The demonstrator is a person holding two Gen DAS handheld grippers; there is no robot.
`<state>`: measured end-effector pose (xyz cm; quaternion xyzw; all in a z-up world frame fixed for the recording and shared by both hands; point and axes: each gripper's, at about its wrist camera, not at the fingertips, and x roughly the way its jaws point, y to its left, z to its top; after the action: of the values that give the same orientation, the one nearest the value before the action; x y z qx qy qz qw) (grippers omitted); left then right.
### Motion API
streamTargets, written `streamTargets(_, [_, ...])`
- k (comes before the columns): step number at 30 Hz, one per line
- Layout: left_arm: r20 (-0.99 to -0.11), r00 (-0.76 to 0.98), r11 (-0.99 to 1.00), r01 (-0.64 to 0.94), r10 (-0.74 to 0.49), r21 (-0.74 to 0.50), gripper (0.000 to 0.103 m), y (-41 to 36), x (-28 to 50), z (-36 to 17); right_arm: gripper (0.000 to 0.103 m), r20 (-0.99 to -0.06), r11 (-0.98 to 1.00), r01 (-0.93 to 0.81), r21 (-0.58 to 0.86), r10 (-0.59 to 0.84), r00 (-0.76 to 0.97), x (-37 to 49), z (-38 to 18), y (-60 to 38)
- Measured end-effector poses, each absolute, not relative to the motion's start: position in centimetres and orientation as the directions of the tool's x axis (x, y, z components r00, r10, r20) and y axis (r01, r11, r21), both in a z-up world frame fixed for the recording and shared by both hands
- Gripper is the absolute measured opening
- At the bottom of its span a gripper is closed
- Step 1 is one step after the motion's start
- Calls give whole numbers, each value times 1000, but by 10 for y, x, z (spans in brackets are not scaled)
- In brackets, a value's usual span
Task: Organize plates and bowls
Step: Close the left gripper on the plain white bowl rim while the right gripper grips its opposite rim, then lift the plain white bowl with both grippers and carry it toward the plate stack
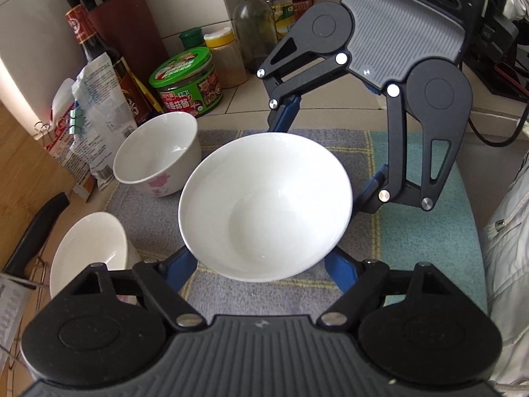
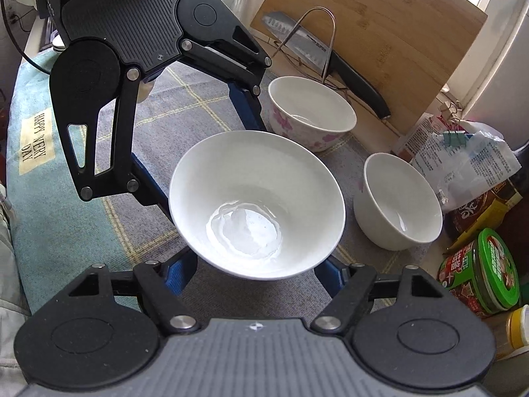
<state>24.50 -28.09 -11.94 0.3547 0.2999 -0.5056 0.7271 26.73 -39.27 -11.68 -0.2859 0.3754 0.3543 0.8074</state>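
Note:
A plain white bowl [image 1: 264, 205] [image 2: 258, 201] is over the grey checked mat [image 1: 350, 145] [image 2: 185, 112], held from two opposite sides. My left gripper [image 1: 261, 264] [image 2: 198, 152] is shut on its near wall, one blue finger [image 1: 180, 273] on each side. My right gripper [image 1: 330, 152] [image 2: 256, 271] grips the far wall the same way, blue fingers [image 2: 180, 274] pressed against the bowl. The fingertips are hidden under the rim. Two smaller white bowls with pink flowers stand on the mat: one [image 1: 158, 158] [image 2: 400, 198] by the bags, one [image 1: 89, 248] [image 2: 310, 112] by the knife.
A black-handled knife [image 2: 330, 63] rests in a wire stand against a wooden cutting board [image 2: 390, 33]. A green tin [image 1: 188, 79] [image 2: 479, 274], bottles [image 1: 254, 23], a knife block [image 1: 125, 26] and clipped bags [image 1: 86, 122] crowd the counter's back. A teal towel [image 2: 36, 152] lies beside the mat.

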Motion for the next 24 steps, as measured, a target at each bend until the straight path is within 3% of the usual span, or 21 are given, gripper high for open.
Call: streamTargets(24, [-790, 466, 493, 835, -400, 243, 84, -182, 177, -94, 81, -793, 351, -910, -219, 479, 376, 234, -103, -284])
